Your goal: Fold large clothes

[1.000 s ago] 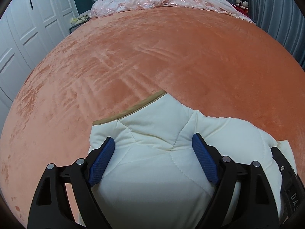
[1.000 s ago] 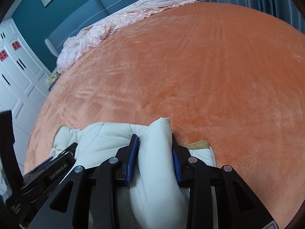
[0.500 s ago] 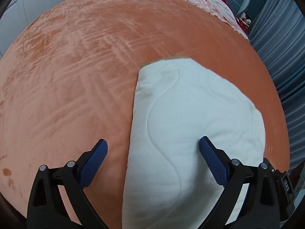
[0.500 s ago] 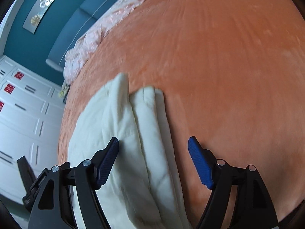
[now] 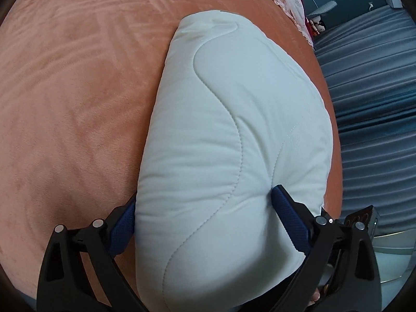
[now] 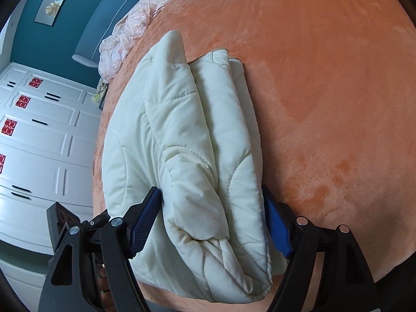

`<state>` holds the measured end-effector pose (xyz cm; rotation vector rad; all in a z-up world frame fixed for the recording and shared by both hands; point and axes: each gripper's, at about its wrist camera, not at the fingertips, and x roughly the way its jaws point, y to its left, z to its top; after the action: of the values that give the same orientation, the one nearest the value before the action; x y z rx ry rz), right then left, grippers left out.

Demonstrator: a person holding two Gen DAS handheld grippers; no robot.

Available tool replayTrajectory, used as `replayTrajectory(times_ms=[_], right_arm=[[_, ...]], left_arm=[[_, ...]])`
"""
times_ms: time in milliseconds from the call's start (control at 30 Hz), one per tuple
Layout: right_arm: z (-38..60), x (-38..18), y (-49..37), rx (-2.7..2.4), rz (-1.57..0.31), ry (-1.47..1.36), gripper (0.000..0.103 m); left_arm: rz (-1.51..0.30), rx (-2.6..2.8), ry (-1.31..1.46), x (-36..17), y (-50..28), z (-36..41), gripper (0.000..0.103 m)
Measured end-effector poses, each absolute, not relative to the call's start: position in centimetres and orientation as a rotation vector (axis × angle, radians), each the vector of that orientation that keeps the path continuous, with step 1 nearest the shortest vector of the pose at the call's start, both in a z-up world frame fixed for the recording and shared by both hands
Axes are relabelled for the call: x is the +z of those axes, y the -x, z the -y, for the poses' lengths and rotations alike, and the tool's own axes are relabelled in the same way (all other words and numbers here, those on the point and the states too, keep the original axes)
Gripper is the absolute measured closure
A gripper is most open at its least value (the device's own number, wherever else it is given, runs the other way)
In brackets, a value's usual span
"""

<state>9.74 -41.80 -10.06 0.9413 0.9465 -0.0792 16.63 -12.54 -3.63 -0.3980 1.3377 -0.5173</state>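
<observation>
One folded quilted jacket (image 5: 228,135) on bedspread (image 5: 78,91), long axis toward headboard.

A home bedroom: orange-covered bed (image 6: 325,78), white wardrobes (image 6: 39,143) (red stickers), headboard (image 6: 109,13).

The folded jacket (image 5: 234,140) is laid on the bed cover (image 5: 72,98), near its edge. A lace spread (image 6: 135,23) is seen behind it, and wardrobes (image 6: 39,140) stand beside the bed.
</observation>
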Motion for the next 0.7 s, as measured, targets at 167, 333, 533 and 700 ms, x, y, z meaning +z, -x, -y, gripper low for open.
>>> replayTrajectory(times_ms=[167, 333, 533, 700], right_arm=[[40.6, -7.1, -10.8, -0.097, -0.939, -0.816, 0.062], [37.5, -3.8, -11.9, -0.131, -0.898, -0.621, 0.073], [33.5, 0.1, -14.3, -0.102, -0.800, -0.491, 0.076], [30.8, 3.1, -18.5, -0.041, -0.731, -0.427, 0.077]], left_arm=[[-1.244, -0.541, 0.287, -0.5, -15.7, 13.7, 0.031], [-1.094, -0.585, 0.172, 3.6, -15.8, 13.5, 0.045], [-0.930, -0.593, 0.096, 8.6, -17.5, 10.4, 0.050], [-0.799, -0.575, 0.077, 12.0, -19.9, 7.4, 0.050]])
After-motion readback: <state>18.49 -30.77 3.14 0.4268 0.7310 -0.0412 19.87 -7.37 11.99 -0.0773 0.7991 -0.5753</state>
